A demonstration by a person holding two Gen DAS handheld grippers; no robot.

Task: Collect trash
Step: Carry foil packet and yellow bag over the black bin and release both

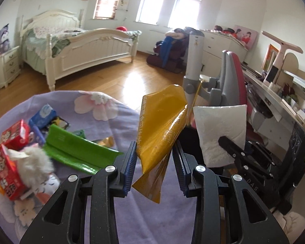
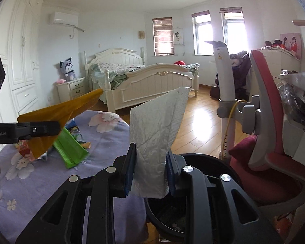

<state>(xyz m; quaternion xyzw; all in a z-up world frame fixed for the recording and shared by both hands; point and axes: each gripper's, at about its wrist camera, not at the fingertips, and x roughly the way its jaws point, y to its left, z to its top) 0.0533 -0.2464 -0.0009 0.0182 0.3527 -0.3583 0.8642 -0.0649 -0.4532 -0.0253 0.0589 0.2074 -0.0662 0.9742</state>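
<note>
Grippers both loaded: your left gripper (image 1: pixel 154 160) pinches a yellow wrapper (image 1: pixel 162 126), your right gripper (image 2: pixel 150 170) clamps a white paper towel (image 2: pixel 156 130) above the black bin (image 2: pixel 213 162).

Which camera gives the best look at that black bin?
The right wrist view: the black bin sits right below the paper towel, with its round rim and inside visible. The left wrist view shows only a dark sliver between wrapper and towel.

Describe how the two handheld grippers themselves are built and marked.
Both the left gripper and the right gripper have matte black linkage arms with silver round pivot pins and ribbed blue pads on the fingers. White lettering runs along their black bodies. No cables or sleeves show.
</note>
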